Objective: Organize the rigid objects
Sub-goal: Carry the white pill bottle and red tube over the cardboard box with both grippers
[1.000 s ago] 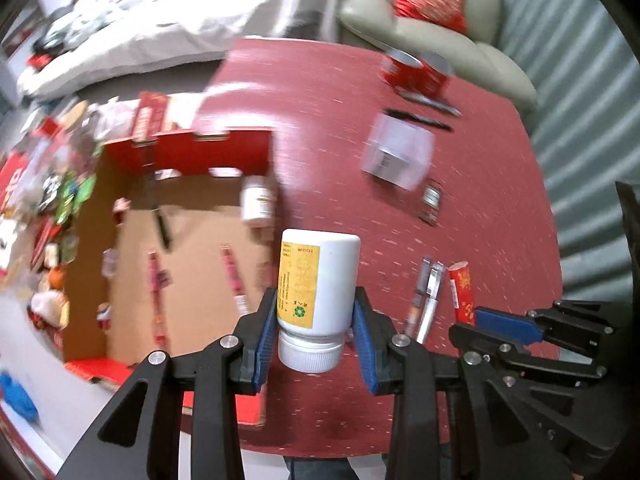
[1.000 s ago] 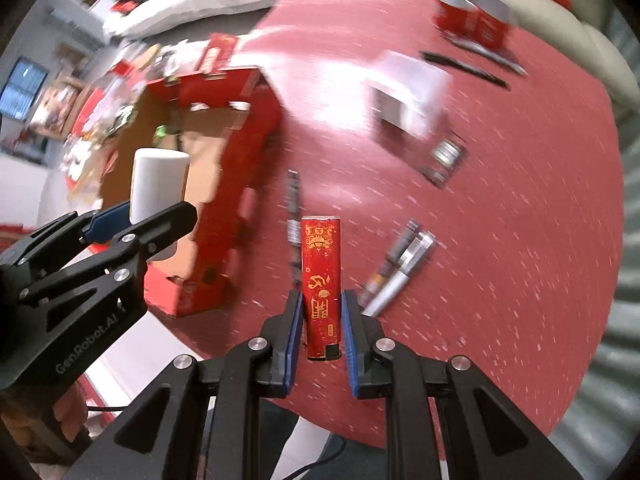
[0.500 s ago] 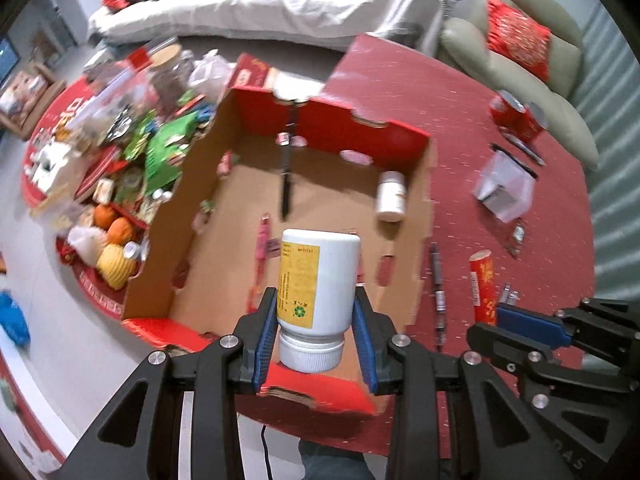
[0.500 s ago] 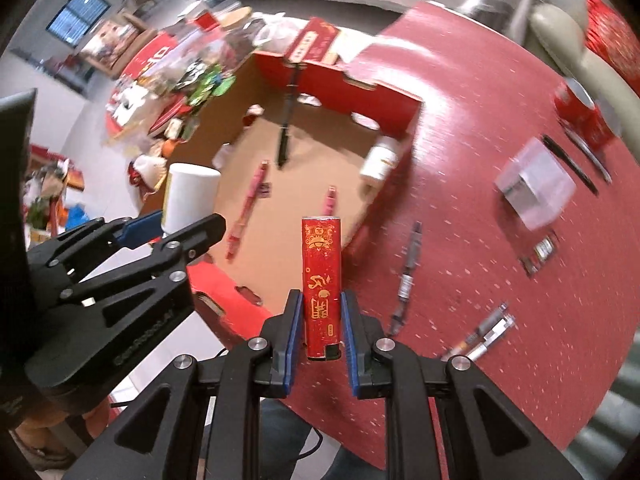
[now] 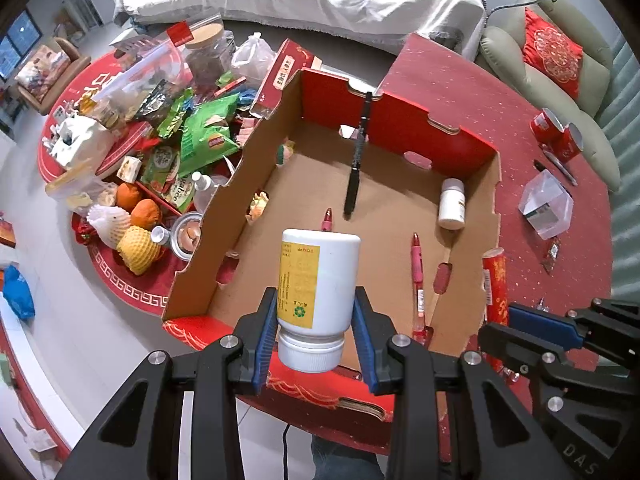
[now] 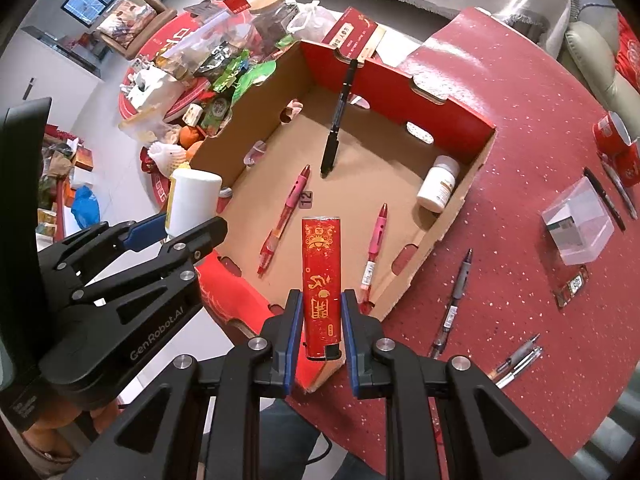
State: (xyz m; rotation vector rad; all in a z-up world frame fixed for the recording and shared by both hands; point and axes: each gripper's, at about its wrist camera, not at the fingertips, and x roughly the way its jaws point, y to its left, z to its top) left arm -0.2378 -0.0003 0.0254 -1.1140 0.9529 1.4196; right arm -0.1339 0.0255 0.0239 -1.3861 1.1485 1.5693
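Both tools (still gripping) now hang over the cardboard box (image 5: 472,216), not the table.

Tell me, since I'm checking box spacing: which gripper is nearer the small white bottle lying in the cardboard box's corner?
Right. The right gripper hangs over the box's near edge, on the small white bottle's side. The left gripper is farther off toward the opposite wall.

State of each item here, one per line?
Left hand-held gripper: shut on white bottle, cap toward the camera.
Right hand-held gripper: shut on red lighter.
Cardboard box: open-topped.
Small white bottle: lying in box corner.
Black pen: leaning on box wall.
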